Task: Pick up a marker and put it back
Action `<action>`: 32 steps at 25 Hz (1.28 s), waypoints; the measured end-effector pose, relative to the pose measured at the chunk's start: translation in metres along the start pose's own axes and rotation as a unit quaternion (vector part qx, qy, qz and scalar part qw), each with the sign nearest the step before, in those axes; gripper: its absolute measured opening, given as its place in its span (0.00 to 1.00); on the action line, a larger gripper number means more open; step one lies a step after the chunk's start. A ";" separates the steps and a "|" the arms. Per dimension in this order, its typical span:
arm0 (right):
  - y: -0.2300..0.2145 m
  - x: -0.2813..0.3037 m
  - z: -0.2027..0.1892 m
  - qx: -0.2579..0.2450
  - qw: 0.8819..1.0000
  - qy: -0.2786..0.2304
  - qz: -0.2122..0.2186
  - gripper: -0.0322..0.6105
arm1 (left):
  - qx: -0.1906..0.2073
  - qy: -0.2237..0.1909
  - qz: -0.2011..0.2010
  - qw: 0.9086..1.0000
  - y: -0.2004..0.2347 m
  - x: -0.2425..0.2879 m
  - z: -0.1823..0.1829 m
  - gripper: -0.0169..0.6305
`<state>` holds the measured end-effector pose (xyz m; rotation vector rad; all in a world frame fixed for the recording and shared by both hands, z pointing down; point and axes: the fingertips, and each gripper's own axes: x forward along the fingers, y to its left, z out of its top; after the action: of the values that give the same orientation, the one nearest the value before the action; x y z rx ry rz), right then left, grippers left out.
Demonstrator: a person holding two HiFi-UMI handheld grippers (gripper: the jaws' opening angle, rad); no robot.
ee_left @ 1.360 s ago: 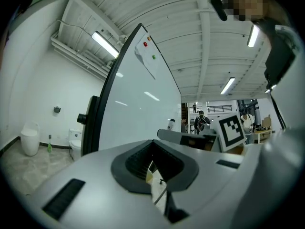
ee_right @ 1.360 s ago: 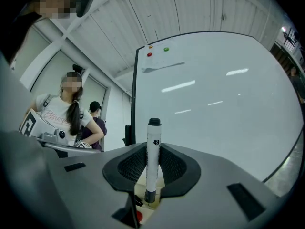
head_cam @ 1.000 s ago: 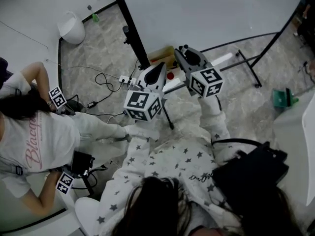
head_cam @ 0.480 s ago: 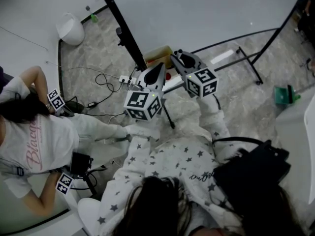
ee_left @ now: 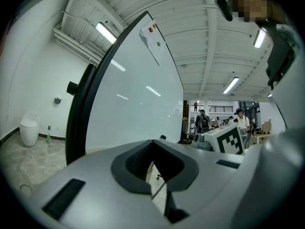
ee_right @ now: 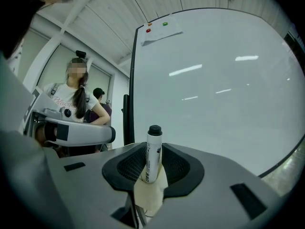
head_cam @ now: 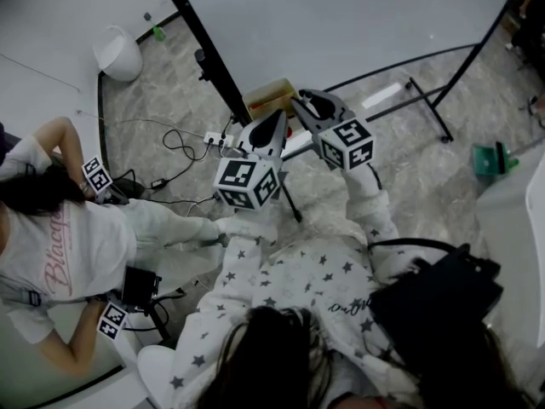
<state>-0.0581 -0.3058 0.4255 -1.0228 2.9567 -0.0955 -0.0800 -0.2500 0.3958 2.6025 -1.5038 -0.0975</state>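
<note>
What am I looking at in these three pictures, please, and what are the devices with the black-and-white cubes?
There is no robot: a person in star-print clothes holds a two-jaw gripper in each hand; the cubes are part of them. The head view looks steeply down from that person's head at the left gripper and right gripper, which face a whiteboard on a stand. The other two pictures come from a camera riding on each gripper. The right gripper's jaws are closed on a white marker with a black cap, upright between them. The left gripper's jaws stand apart with nothing between them. There is no table; on the floor lies a power strip with cables, and a second person is at the left.
</note>
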 end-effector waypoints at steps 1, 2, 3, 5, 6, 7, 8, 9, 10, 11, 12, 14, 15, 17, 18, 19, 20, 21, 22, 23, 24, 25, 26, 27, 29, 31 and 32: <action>0.000 -0.001 0.001 0.001 1.000 -0.003 0.000 0.18 | 0.000 0.000 -0.002 1.000 -0.001 0.000 0.000 0.03; 0.000 -0.002 0.002 0.003 1.000 -0.007 0.000 0.18 | 0.000 0.000 -0.003 1.000 -0.002 0.000 0.000 0.03; 0.001 -0.003 0.005 0.004 1.000 -0.011 0.001 0.18 | -0.001 -0.001 -0.004 1.000 -0.002 0.000 0.001 0.03; 0.003 -0.005 0.011 0.007 1.000 -0.021 0.004 0.28 | -0.001 -0.003 -0.004 1.000 -0.002 -0.001 0.002 0.03; 0.004 -0.006 0.015 0.008 1.000 -0.026 0.005 0.30 | -0.001 -0.004 -0.004 1.000 -0.002 -0.001 0.003 0.03; 0.005 -0.008 0.019 0.006 1.000 -0.030 0.005 0.30 | -0.001 -0.006 -0.005 1.000 -0.002 -0.002 0.004 0.03; 0.006 -0.009 0.023 0.001 0.999 -0.033 0.003 0.30 | -0.001 -0.007 -0.005 1.000 -0.002 -0.003 0.005 0.03; 0.006 -0.011 0.027 -0.004 0.999 -0.035 0.001 0.30 | 0.000 -0.008 -0.005 1.000 -0.002 -0.004 0.007 0.03; 0.007 -0.013 0.031 -0.009 0.999 -0.037 -0.002 0.30 | 0.000 -0.009 -0.004 1.000 -0.002 -0.005 0.008 0.03; 0.007 -0.015 0.036 -0.015 0.999 -0.038 -0.007 0.30 | 0.000 -0.011 -0.004 1.000 -0.002 -0.007 0.010 0.03; 0.007 -0.019 0.040 -0.024 0.999 -0.038 -0.014 0.30 | 0.000 -0.012 -0.004 1.000 -0.002 -0.009 0.011 0.03; 0.009 -0.027 0.051 -0.049 0.998 -0.036 -0.029 0.30 | 0.001 -0.016 -0.004 1.000 -0.004 -0.012 0.017 0.03; 0.012 -0.032 0.057 -0.059 0.997 -0.036 -0.031 0.30 | 0.003 -0.018 -0.004 1.000 -0.005 -0.014 0.020 0.03; 0.019 -0.040 0.070 -0.064 0.997 -0.039 -0.030 0.30 | 0.008 -0.021 -0.005 1.000 -0.007 -0.016 0.028 0.03; 0.023 -0.044 0.076 -0.061 0.997 -0.043 -0.026 0.30 | 0.011 -0.023 -0.004 1.000 -0.008 -0.017 0.032 0.03; 0.027 -0.047 0.081 -0.058 0.997 -0.046 -0.021 0.30 | 0.013 -0.026 -0.003 1.000 -0.010 -0.018 0.036 0.03; 0.030 -0.051 0.085 -0.058 0.997 -0.048 -0.018 0.30 | 0.015 -0.029 -0.003 0.999 -0.011 -0.019 0.040 0.03; 0.033 -0.054 0.089 -0.060 0.997 -0.050 -0.017 0.19 | 0.016 -0.032 -0.003 0.999 -0.013 -0.019 0.043 0.03; 0.035 -0.056 0.093 -0.065 0.996 -0.051 -0.018 0.15 | 0.018 -0.034 -0.005 0.999 -0.015 -0.019 0.046 0.03; 0.037 -0.058 0.095 -0.070 0.996 -0.051 -0.020 0.13 | 0.019 -0.036 -0.008 0.999 -0.018 -0.019 0.048 0.03; 0.038 -0.060 0.096 -0.072 0.996 -0.051 -0.021 0.09 | 0.021 -0.037 -0.011 0.999 -0.020 -0.020 0.050 0.03; 0.039 -0.062 0.097 -0.071 0.996 -0.051 -0.020 0.08 | 0.023 -0.037 -0.014 0.999 -0.023 -0.020 0.051 0.03; 0.041 -0.064 0.098 -0.068 0.996 -0.052 -0.019 0.08 | 0.026 -0.036 -0.016 0.999 -0.026 -0.020 0.051 0.03; 0.042 -0.067 0.099 -0.065 0.996 -0.053 -0.019 0.08 | 0.028 -0.035 -0.019 0.999 -0.029 -0.021 0.052 0.03; 0.044 -0.071 0.101 -0.064 0.996 -0.053 -0.019 0.06 | 0.031 -0.034 -0.024 0.999 -0.034 -0.023 0.053 0.03; 0.047 -0.075 0.105 -0.064 0.996 -0.054 -0.017 0.06 | 0.033 -0.034 -0.028 0.998 -0.039 -0.025 0.055 0.03; 0.048 -0.077 0.106 -0.062 0.996 -0.055 -0.016 0.06 | 0.036 -0.034 -0.030 0.998 -0.042 -0.027 0.055 0.03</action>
<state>-0.0240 -0.2266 0.3159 -1.0516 2.8776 0.1422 -0.0644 -0.2112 0.3345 2.7280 -1.4787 -0.1408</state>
